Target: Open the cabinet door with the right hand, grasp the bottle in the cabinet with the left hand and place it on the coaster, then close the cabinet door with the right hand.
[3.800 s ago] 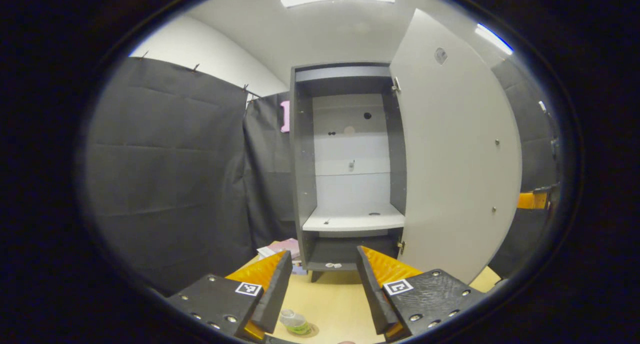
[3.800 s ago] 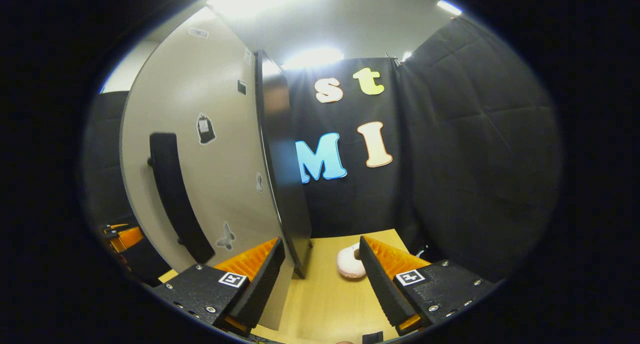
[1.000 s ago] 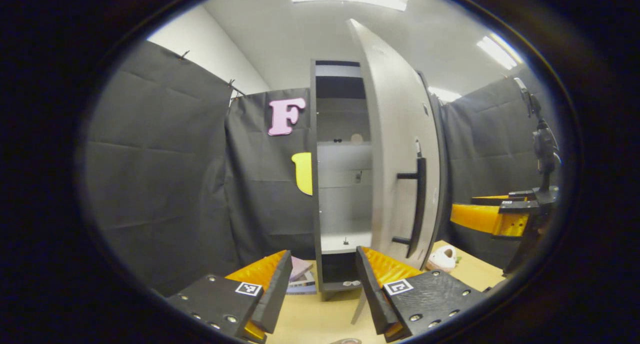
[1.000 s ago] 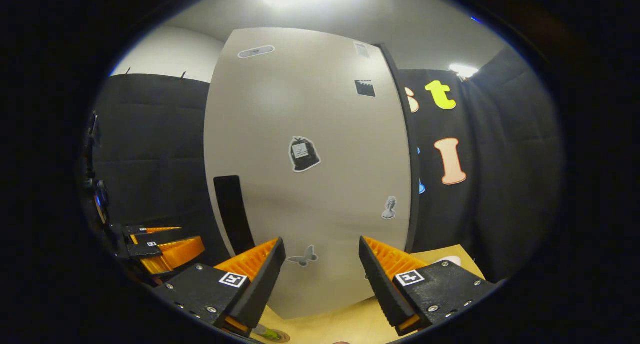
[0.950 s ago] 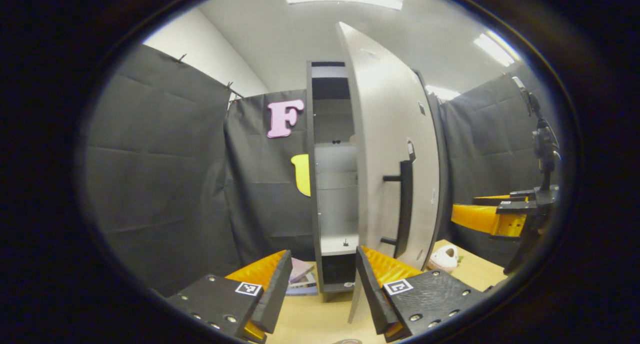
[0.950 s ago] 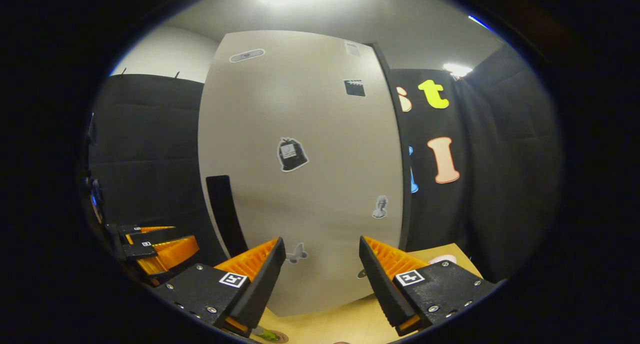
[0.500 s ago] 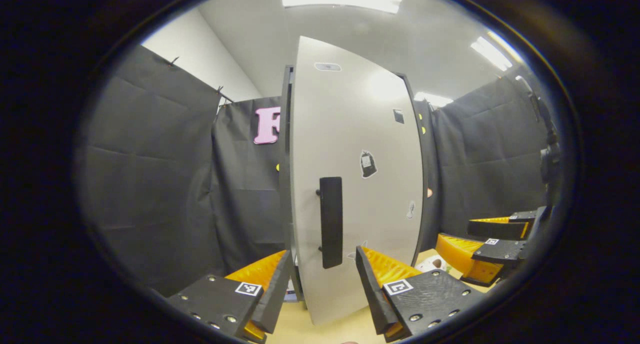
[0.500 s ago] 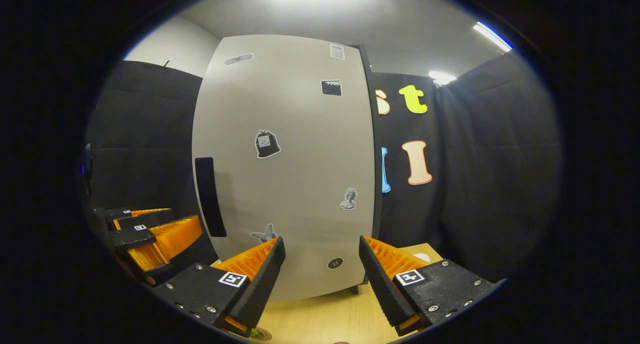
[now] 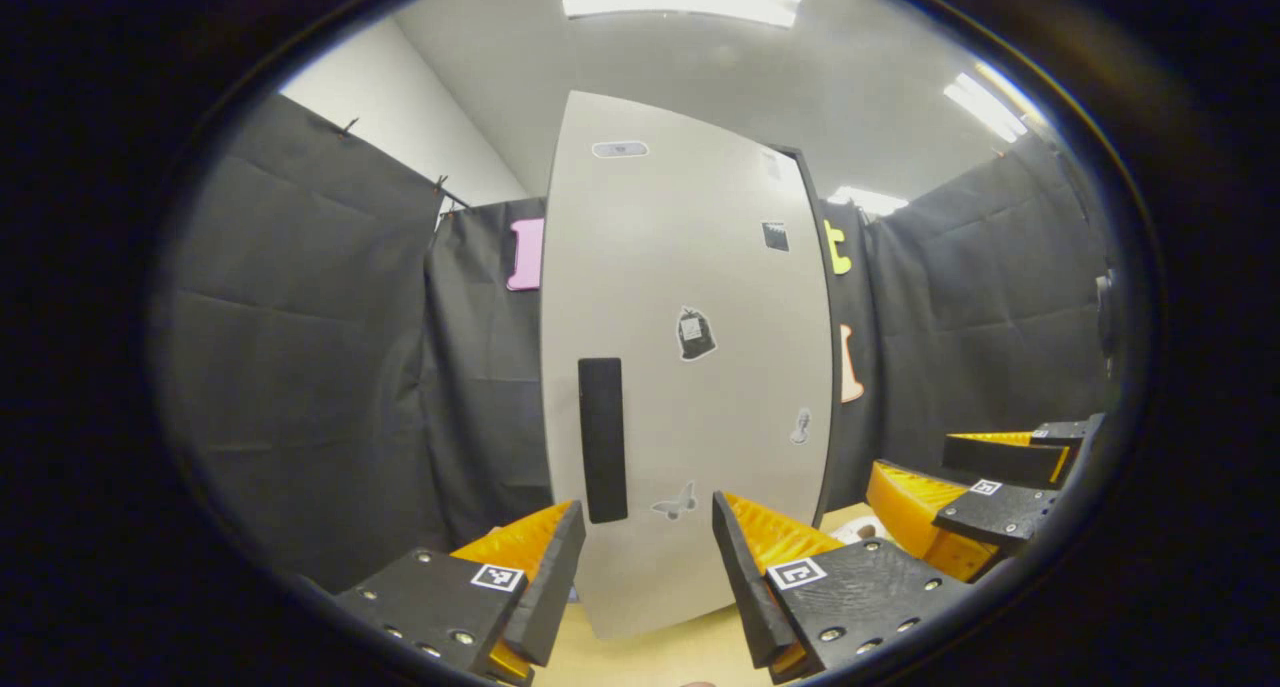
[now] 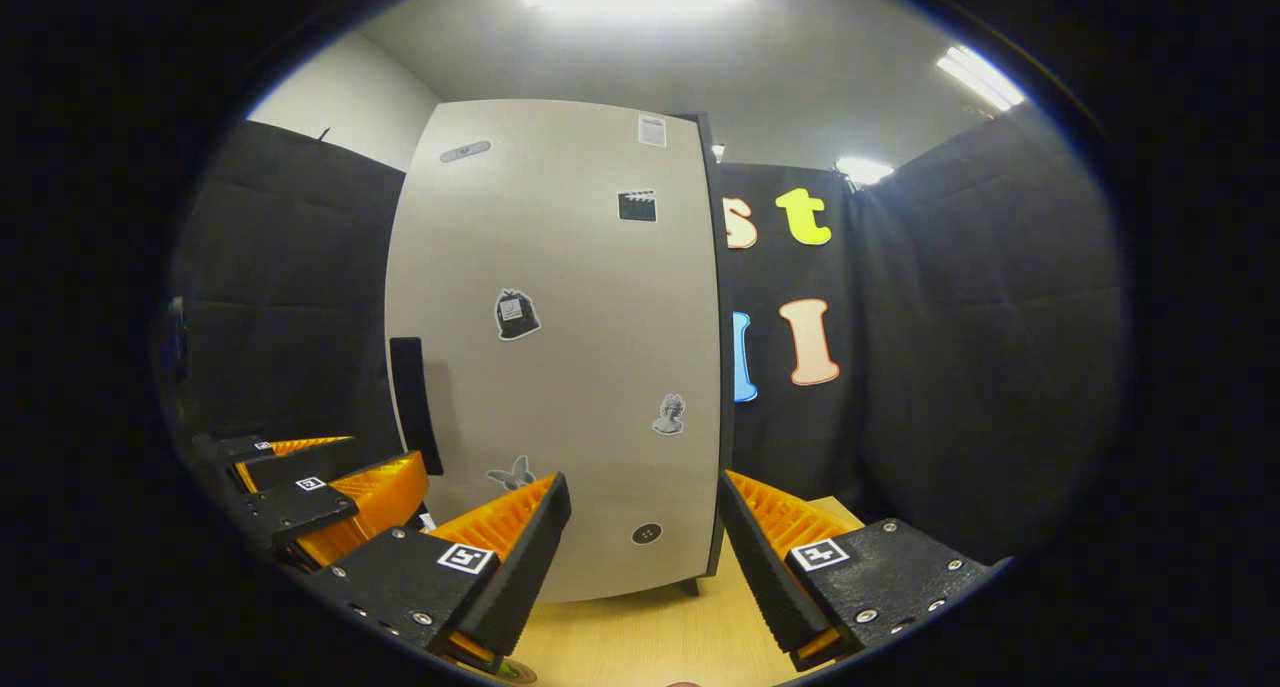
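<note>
Black-walled booth, cabinet door flush shut.
Left gripper and right gripper hover spread, empty, above the desk edge.

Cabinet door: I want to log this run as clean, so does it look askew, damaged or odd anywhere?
Nothing stands out. The cabinet door sits flat and upright against the cabinet, its handle straight, its stickers intact. Both the left gripper and right gripper are open, holding nothing.
</note>
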Demonstrator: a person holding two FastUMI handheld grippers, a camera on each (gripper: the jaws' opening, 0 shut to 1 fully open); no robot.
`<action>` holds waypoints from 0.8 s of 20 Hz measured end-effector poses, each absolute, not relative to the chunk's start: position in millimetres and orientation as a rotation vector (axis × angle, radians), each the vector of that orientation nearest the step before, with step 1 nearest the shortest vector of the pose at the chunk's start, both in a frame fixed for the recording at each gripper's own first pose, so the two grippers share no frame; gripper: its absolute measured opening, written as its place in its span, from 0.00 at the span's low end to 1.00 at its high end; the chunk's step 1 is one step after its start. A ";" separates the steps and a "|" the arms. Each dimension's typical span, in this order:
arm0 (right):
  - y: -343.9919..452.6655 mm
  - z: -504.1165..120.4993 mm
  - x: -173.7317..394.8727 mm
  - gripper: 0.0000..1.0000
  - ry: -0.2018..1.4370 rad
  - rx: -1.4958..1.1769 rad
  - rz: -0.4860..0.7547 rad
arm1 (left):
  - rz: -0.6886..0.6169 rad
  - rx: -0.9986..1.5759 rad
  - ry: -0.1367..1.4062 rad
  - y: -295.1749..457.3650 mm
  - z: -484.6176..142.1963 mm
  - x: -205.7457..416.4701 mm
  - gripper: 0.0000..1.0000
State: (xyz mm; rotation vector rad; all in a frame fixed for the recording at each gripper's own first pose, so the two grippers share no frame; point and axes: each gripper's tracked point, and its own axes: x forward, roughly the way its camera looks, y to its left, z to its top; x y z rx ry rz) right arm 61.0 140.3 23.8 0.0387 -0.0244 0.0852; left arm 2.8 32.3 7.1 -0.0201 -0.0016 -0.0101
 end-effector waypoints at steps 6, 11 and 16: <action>145.8 14.7 56.7 0.92 0.000 0.030 0.101 | 0.003 -0.011 0.010 26.7 2.2 -3.7 0.77; 142.1 20.2 56.7 0.92 -0.021 0.021 0.091 | 0.022 -0.013 -0.010 30.1 8.5 -8.8 0.69; 141.7 16.0 55.5 0.93 -0.003 0.020 0.091 | 0.010 -0.017 -0.011 26.5 3.1 -8.1 0.77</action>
